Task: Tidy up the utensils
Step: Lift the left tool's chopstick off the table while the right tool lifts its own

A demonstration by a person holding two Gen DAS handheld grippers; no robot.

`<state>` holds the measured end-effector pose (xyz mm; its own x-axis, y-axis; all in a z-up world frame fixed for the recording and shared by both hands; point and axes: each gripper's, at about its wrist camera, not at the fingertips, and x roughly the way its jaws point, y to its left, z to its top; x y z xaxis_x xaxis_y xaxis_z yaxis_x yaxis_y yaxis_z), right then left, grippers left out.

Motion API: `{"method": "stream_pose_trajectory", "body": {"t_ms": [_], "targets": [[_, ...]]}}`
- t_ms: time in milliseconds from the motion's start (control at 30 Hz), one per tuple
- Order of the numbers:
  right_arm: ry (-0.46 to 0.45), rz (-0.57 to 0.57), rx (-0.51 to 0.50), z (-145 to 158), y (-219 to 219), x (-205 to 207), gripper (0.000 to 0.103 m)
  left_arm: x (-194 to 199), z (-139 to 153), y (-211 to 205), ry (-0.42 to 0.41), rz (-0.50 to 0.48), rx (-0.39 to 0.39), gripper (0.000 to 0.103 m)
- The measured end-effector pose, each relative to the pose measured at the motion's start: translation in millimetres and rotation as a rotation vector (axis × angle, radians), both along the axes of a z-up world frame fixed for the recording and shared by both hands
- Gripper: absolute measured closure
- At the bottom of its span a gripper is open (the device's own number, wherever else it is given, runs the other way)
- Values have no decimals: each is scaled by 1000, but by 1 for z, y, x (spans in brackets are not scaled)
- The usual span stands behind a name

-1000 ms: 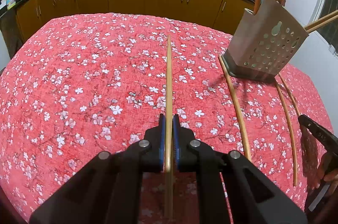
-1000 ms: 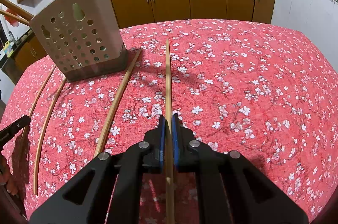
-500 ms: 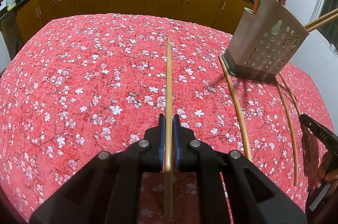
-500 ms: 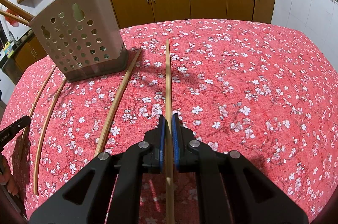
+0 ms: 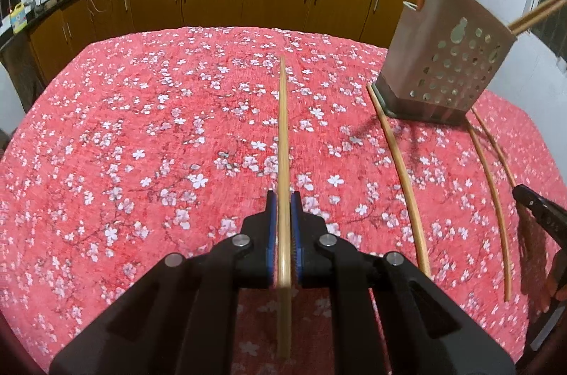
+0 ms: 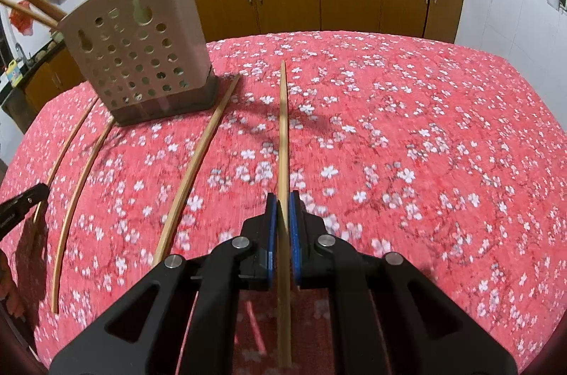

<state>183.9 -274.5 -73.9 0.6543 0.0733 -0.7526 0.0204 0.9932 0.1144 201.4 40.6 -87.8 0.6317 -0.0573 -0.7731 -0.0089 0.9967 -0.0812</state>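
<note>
- The utensil holder [image 5: 448, 56] stands at the upper right of the left wrist view and at the upper left [image 6: 138, 56] of the right wrist view, so it sits between the two grippers.
- Left gripper [image 5: 283, 198] is clamped on a chopstick [image 5: 282, 134] whose long axis points straight up the frame.
- Right gripper [image 6: 282, 198] pinches its own chopstick [image 6: 282, 127] the same way.
- Three loose chopsticks [image 6: 198, 162] lie on the floral tablecloth [image 6: 425, 145] beside the holder.
- Judging by the views, each held stick must swing inward and tip upright.
</note>
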Motion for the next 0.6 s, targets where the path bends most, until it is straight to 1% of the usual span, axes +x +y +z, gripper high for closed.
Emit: {"method": "stream_pose_trajectory", "body": {"t_ms": [233, 400, 600], "targets": [[1, 8, -25, 1, 3, -13, 95, -5, -1, -1, 0, 7, 33, 92], [2, 15, -17, 3, 2, -27, 95, -13, -1, -2, 2, 3, 46, 93], [3, 15, -1, 4, 0, -30, 95, -22, -1, -4, 3, -7, 56, 93]]}}
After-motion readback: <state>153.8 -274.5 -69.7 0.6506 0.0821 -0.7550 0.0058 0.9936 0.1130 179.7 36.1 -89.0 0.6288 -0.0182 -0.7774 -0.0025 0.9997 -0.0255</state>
